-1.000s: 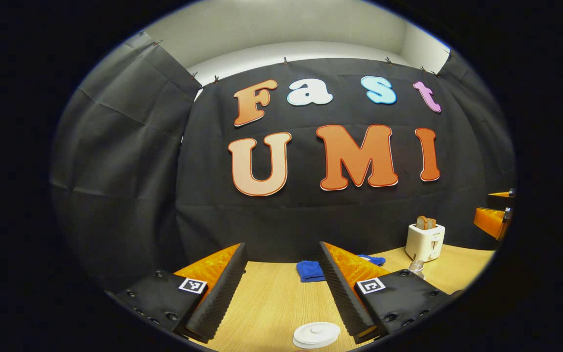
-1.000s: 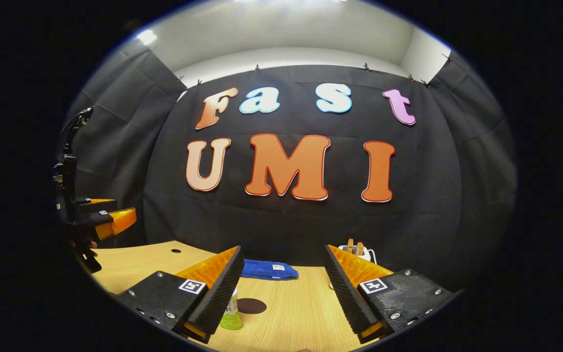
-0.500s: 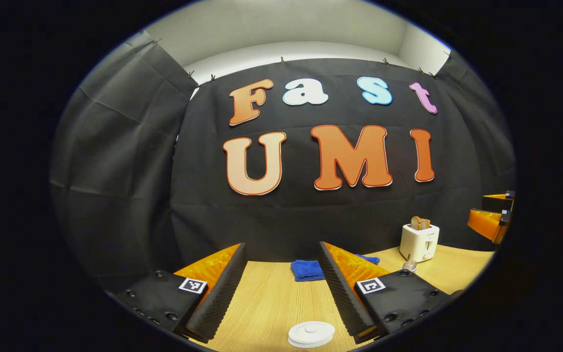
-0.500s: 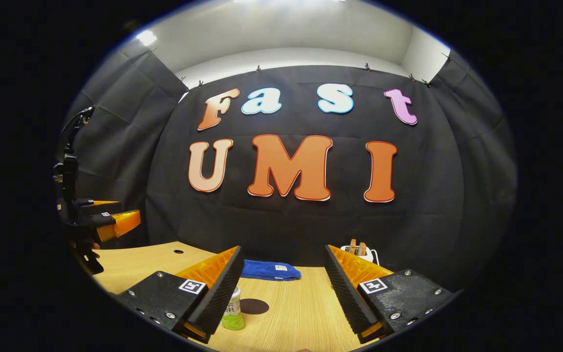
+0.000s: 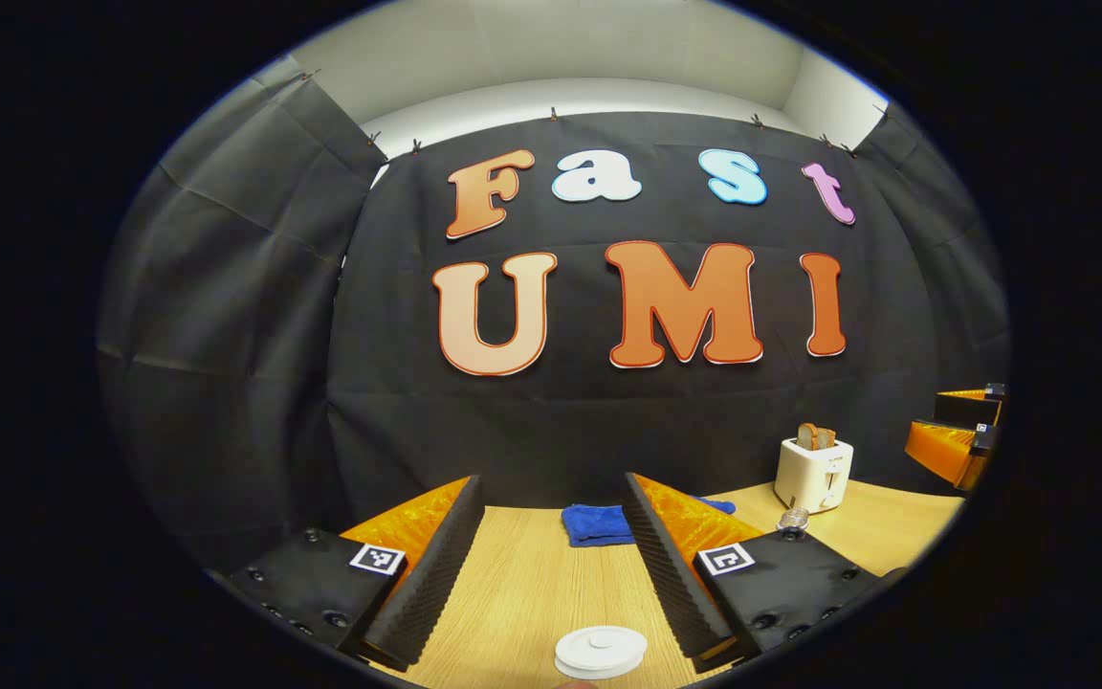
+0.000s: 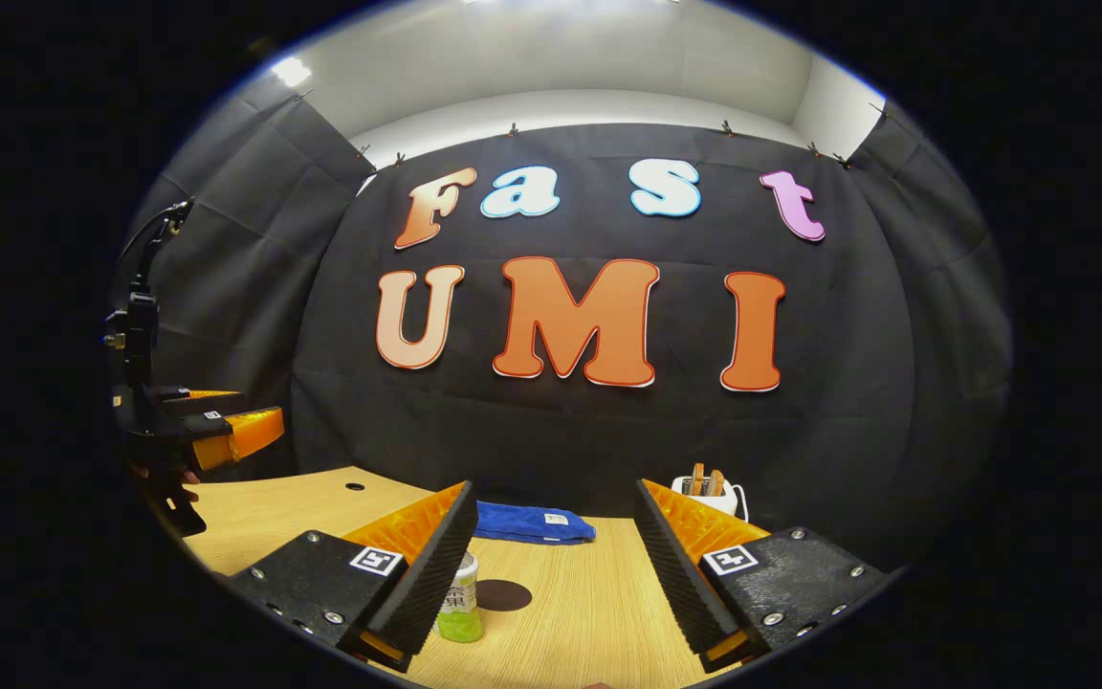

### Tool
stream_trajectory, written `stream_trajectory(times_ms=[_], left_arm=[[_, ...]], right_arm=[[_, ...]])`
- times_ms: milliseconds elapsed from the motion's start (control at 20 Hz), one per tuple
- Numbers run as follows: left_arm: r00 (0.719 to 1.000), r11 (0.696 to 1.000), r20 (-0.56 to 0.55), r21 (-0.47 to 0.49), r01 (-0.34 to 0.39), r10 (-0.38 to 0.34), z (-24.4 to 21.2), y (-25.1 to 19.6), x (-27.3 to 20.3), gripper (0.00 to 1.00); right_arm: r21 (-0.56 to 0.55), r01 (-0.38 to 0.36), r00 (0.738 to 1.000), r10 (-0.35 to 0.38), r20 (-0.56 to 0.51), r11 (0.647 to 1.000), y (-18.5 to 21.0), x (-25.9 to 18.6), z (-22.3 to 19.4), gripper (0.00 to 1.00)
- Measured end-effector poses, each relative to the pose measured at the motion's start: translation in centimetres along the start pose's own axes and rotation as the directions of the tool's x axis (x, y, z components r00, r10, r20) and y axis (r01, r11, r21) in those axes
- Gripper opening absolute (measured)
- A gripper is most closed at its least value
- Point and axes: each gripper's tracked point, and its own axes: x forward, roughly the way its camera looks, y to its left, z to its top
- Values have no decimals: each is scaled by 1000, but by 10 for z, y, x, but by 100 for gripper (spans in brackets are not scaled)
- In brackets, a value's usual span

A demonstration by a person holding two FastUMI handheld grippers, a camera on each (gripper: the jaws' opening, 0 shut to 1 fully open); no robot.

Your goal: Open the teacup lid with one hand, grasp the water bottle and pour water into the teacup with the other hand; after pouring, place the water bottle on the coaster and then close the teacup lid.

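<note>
Left gripper view has the left gripper open and empty, edged slightly nearer the lid on the table, while the right gripper, open too, has crept toward the bottle beside the coaster; nothing grasped yet.

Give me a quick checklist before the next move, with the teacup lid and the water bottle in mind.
1. Left hand-held gripper open: ok.
2. Teacup lid lies between and below its fingers, not gripped: ok.
3. Right hand-held gripper open: ok.
4. Water bottle upright by that gripper's left finger, not between the fingers: not ok.
5. Coaster bare, beside the bottle: ok.
6. Lid seated on the teacup: cannot tell.
</note>
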Motion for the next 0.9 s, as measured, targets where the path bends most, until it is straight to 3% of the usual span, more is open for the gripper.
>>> stream_trajectory(times_ms=[450,800,900], left_arm=[[992,993,-62,-4,114,-114,-48,-33,1,96],[958,980,-207,-30,196,-198,-132,-49,1,94],[947,979,-248,-31,201,-202,-155,-47,0,88]], right_arm=[[29,-43,998,45,-51,999,10,5,-31,98],[26,-57,992,60,-111,998,14,7,-63,98],[28,-67,989,70,-128,997,16,9,-71,98]])
